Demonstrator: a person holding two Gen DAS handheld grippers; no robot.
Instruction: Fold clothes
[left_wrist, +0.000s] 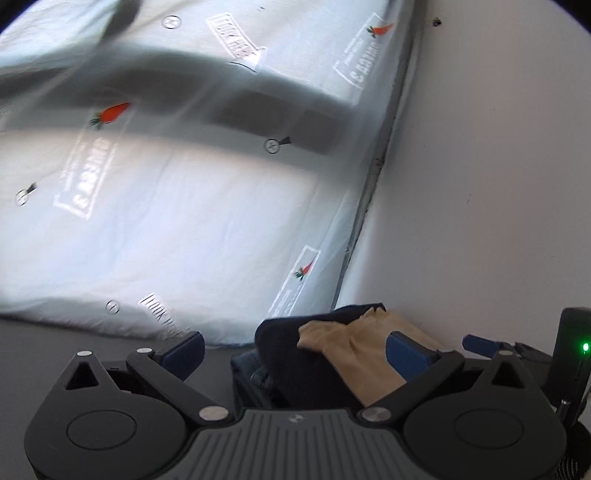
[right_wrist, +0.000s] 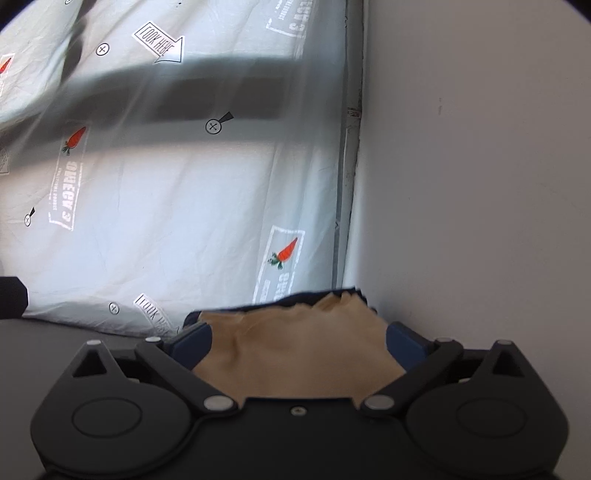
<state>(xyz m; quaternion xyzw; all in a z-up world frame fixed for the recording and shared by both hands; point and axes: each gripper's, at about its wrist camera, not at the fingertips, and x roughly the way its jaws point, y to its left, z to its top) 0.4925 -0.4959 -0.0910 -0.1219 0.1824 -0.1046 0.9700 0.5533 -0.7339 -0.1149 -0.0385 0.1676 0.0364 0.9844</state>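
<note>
A tan garment (right_wrist: 295, 343) lies folded on top of a dark navy garment (right_wrist: 295, 297) in the corner by the wall. My right gripper (right_wrist: 299, 341) is open wide, its blue pads standing either side of the tan cloth without pinching it. In the left wrist view the same pile shows as the navy garment (left_wrist: 277, 343) with the tan garment (left_wrist: 343, 343) draped over it. My left gripper (left_wrist: 295, 349) is open wide around the pile's near edge. A blue finger (left_wrist: 480, 341) of the right gripper shows at the far right.
A white bed sheet (right_wrist: 166, 203) printed with carrots and arrows stretches ahead, crossed by dark shadows. A white wall (right_wrist: 480, 184) runs along the right, meeting the mattress edge. A grey surface (left_wrist: 55, 339) lies at the near left. The picture is motion-blurred.
</note>
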